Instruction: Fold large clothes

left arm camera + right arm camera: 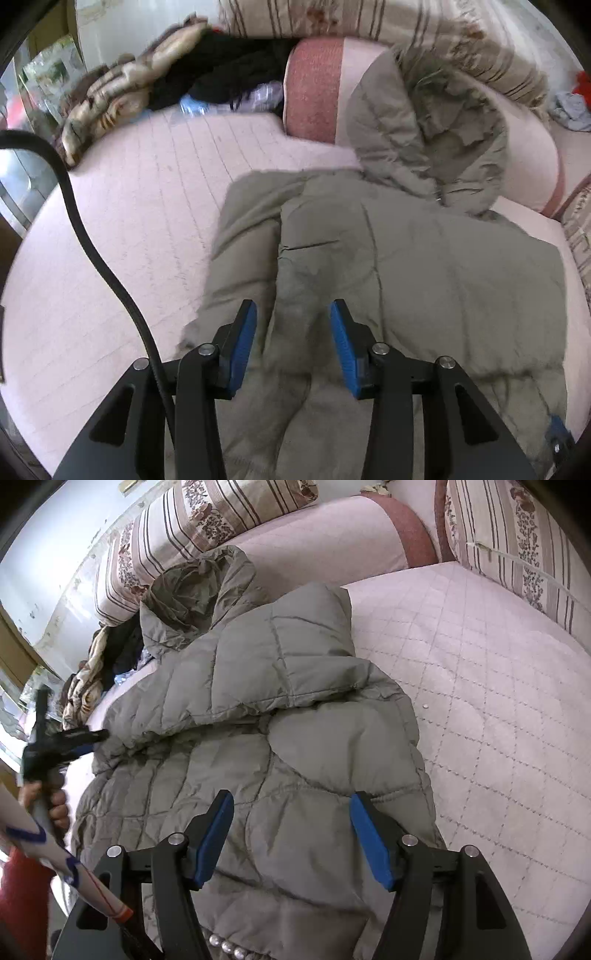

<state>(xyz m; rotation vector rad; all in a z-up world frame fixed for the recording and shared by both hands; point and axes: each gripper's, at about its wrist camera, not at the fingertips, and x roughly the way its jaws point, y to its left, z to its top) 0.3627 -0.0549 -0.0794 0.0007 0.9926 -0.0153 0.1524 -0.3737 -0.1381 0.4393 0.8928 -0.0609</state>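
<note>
Broadly: pink quilted bedcover [480,686], spread flat under all else. Grey-green padded coat [280,716], lying on the bedcover, one sleeve folded across the body, hood [436,129] resting against a pink bolster [317,88]. Heap of other clothes [192,70] beyond. Left gripper [291,347], fingers spread above the coat, pinching nothing. Right gripper [291,834], likewise spread wide over the coat.

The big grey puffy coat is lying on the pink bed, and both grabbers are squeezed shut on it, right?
Not quite. The coat does lie on the pink bed, but neither grabber is shut. The left wrist view shows the left gripper with its jaws apart above the coat, and the right wrist view shows the right gripper open too.
</note>
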